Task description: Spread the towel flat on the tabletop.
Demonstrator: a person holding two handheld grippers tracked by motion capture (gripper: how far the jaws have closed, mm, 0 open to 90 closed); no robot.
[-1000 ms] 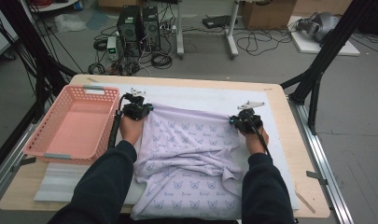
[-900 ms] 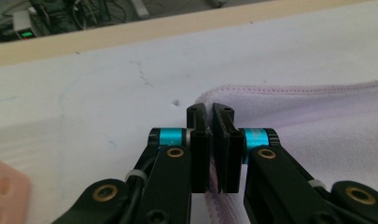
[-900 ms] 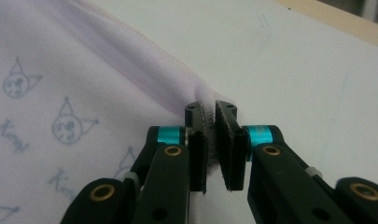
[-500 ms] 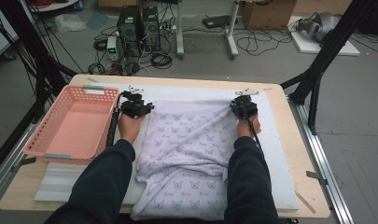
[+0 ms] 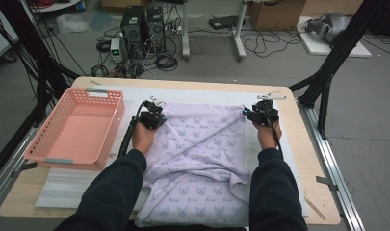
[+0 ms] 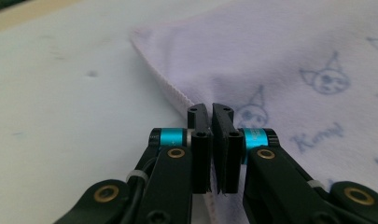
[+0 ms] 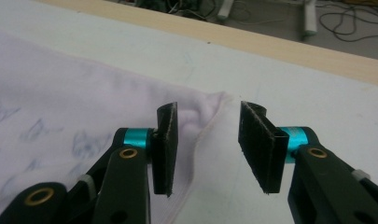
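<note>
At the desk's left edge sits a salmon-pink perforated plastic basket (image 5: 74,129), nothing in it, on the white foam mat (image 5: 202,95) that covers most of the pale wooden desk (image 5: 305,144).

Just right of the basket, the left gripper (image 5: 153,114) rests at the far left corner of the lilac fleece blanket with a cartoon-face print (image 5: 202,159). In the left gripper view its fingers (image 6: 200,140) are pressed together, and the blanket's stitched hem (image 6: 161,81) appears to run in between them, so it looks pinched there.

The blanket lies across the middle of the desk. Its far edge is pulled fairly straight, while the near part is rumpled, with a diagonal fold, and reaches the near edge between the person's dark sleeves.

At the far right corner of the blanket hovers the right gripper (image 5: 261,111). Its fingers (image 7: 164,135) are spread, having just been opening, with the corner lying between them but not gripped.

Judging by this, the far edge is laid out and being let go; smoothing or folding the near half remains.
</note>
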